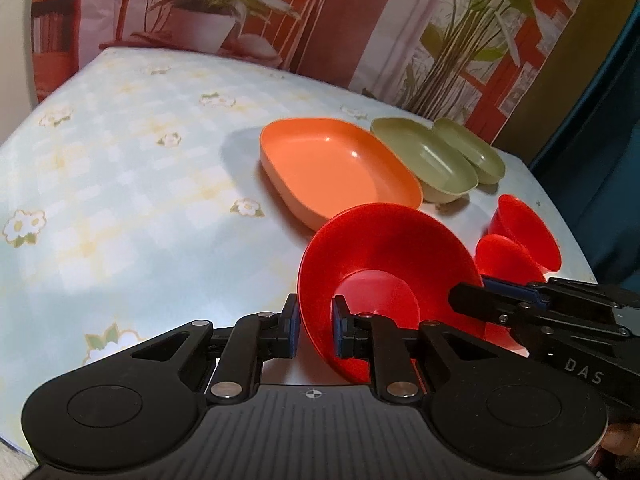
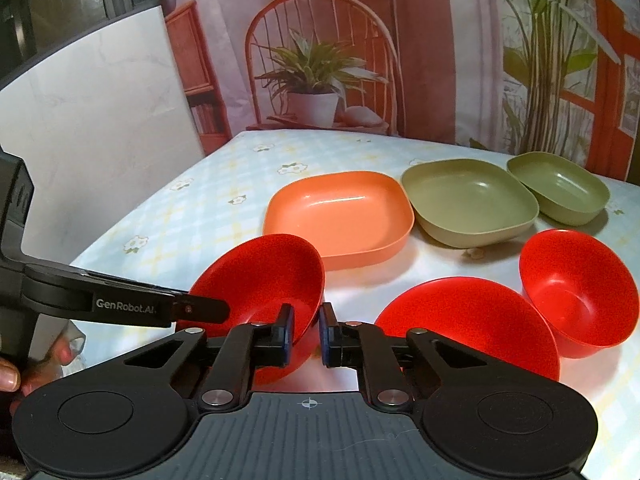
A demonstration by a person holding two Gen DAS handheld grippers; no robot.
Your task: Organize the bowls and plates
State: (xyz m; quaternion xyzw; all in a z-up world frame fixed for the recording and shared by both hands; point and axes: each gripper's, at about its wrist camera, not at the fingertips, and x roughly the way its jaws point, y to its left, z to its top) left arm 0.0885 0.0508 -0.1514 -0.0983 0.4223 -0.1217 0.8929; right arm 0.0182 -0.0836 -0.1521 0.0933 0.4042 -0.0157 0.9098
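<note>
Stretching under everything is the table point(image 2: 192, 216) in its pale checked, flowered cloth, and the orange plate point(image 2: 340, 216) sits out on it as our landmark. Just beside that plate, on the side away from the white wall panel point(image 2: 100, 120), stands the larger green dish point(image 2: 468, 200), and touching its far edge is the smaller green dish point(image 2: 560, 188).

Now the bowls! Nearer the cameras than the orange plate, a red bowl point(image 1: 384, 264) hangs tilted, its rim pinched in the left gripper point(image 1: 315, 330): one finger outside the wall, one inside, clamped on it. It overlaps the plate's near corner in the left wrist view.

Two more red bowls rest on the cloth on the green-dish side of the plate: a wide one point(image 2: 468, 320) close to the right gripper, a second one point(image 2: 580, 292) just beside it, apparently touching.

The right gripper point(image 2: 306, 334) has its fingers a narrow gap apart, holding nothing, its left finger overlapping the held bowl's outer wall in its own view.
</note>
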